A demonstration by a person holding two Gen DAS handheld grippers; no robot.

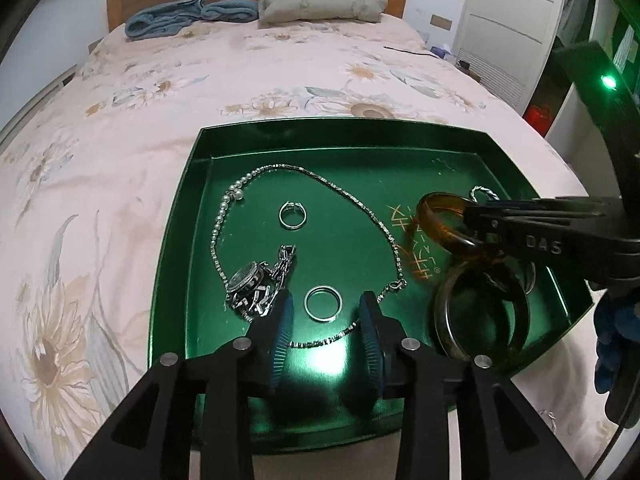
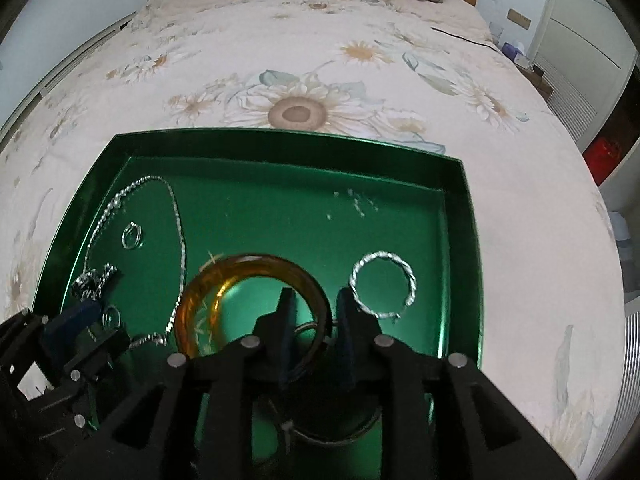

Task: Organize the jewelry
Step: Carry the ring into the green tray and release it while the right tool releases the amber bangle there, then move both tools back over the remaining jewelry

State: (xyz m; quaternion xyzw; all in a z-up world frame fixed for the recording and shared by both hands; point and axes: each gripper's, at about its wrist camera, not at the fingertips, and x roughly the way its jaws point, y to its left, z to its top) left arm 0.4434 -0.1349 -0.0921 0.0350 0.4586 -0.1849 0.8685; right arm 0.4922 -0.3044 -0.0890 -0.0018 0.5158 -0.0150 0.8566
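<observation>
A green tray (image 1: 516, 148) lies on the flowered bed (image 1: 120, 128), filling the lower middle of both views. The right tool (image 2: 314, 306) has its two fingers closed in on the band of an amber bangle (image 2: 200, 308), one finger inside the hoop and one outside; in the left view the bangle (image 1: 434, 216) stands tilted at the right of the frame, apparently lifted off the tray floor. The left tool (image 1: 326, 312) hangs wide open and holds nothing, low over a plain ring (image 1: 323, 303) at the bottom middle.

The bangle looks stiff, smooth and light (probably resin or plastic), so it should keep its shape but may swivel or slip between the pads; gripping across the band, as here, seems the sensible hold. Below it lies a dark bangle (image 1: 444, 316), and a twisted silver bracelet (image 2: 383, 285) lies right of centre in the right view. The necklace (image 1: 348, 196) loops across the tray's left half, limp and likely to snag, beside a watch (image 1: 250, 280) and a small stone ring (image 1: 293, 215).
</observation>
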